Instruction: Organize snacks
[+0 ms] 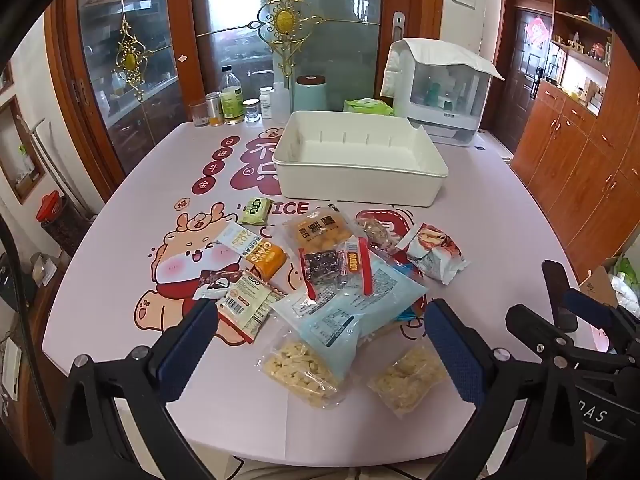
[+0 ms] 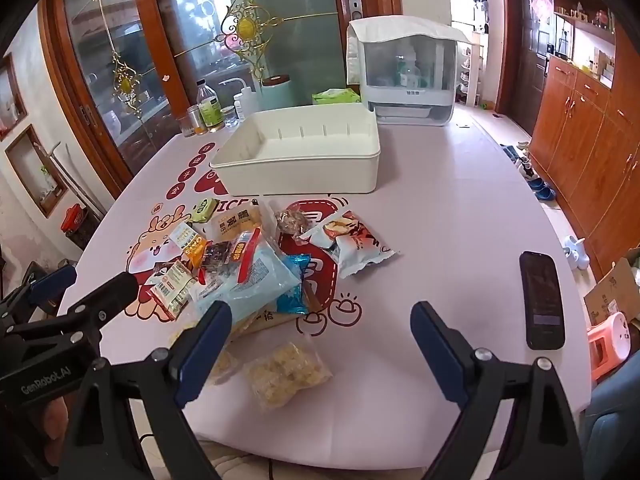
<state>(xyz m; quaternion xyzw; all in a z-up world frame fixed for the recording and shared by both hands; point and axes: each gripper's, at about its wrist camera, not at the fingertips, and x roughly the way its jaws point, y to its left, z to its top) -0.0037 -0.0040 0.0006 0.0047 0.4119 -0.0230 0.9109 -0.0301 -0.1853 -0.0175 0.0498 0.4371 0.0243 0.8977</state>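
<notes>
The left gripper (image 1: 320,344) hangs over the near edge of the table (image 1: 500,216), jaws wide apart and holding nothing, tilted down toward the snacks. The right gripper (image 2: 320,344) sits just beside it, jaws likewise spread and empty.

Nearest of the snacks are two clear bags of pale yellow pieces: one (image 1: 298,372) under the left gripper's view and one (image 1: 406,380) just to its right, lying apart from the heap in the right wrist view. A large light blue bag (image 1: 352,304) overlaps the first of them. On top of the blue bag lies a clear pack with a red strip (image 1: 340,268). To the left are a white barcode pack (image 1: 248,306) and an orange pack (image 1: 266,258). To the right, a white pack with a red picture (image 1: 436,254) lies slightly apart. Beyond these is a yellow-filled pack (image 1: 322,232), and a small green pack (image 1: 256,210) lies farthest out.

A black phone (image 2: 542,300) lies flat near the right edge, well apart from the heap.

Behind the snacks stands an empty white bin (image 1: 360,184). At the far edge are bottles and jars (image 1: 232,100), a mint canister (image 1: 310,94) and a white appliance (image 1: 440,96).
</notes>
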